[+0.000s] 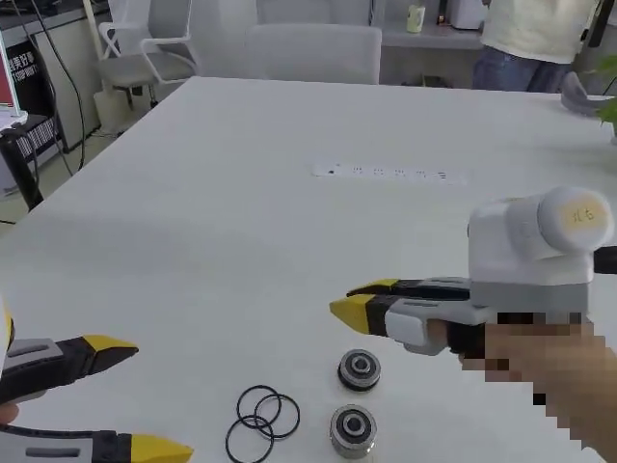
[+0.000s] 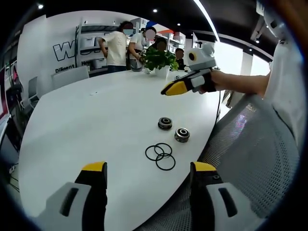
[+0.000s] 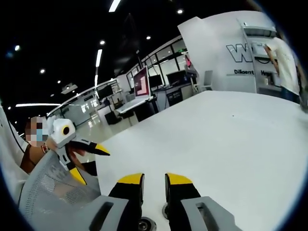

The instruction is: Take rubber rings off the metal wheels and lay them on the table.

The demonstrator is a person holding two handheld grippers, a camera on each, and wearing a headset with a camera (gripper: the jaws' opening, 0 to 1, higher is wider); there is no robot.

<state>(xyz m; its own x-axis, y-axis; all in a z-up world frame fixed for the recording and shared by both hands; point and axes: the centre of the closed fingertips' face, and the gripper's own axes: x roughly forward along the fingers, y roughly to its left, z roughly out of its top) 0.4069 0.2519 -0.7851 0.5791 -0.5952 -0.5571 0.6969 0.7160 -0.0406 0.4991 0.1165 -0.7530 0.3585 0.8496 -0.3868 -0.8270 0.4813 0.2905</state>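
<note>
Three black rubber rings (image 1: 262, 420) lie overlapping on the white bench (image 1: 241, 193) beside two metal wheels (image 1: 359, 369). The left tool (image 2: 149, 167) is wide apart and the right tool (image 3: 155, 179) nearly together; both are empty.

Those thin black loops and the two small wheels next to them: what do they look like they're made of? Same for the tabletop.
The black loops are thin and matte and lie limp and overlapping, so likely rubber. The far wheel and near wheel have silvery-grey rims with a sheen around darker centres, so probably metal. The tabletop is smooth, white and low-gloss, perhaps laminate; I can't tell for sure.
</note>
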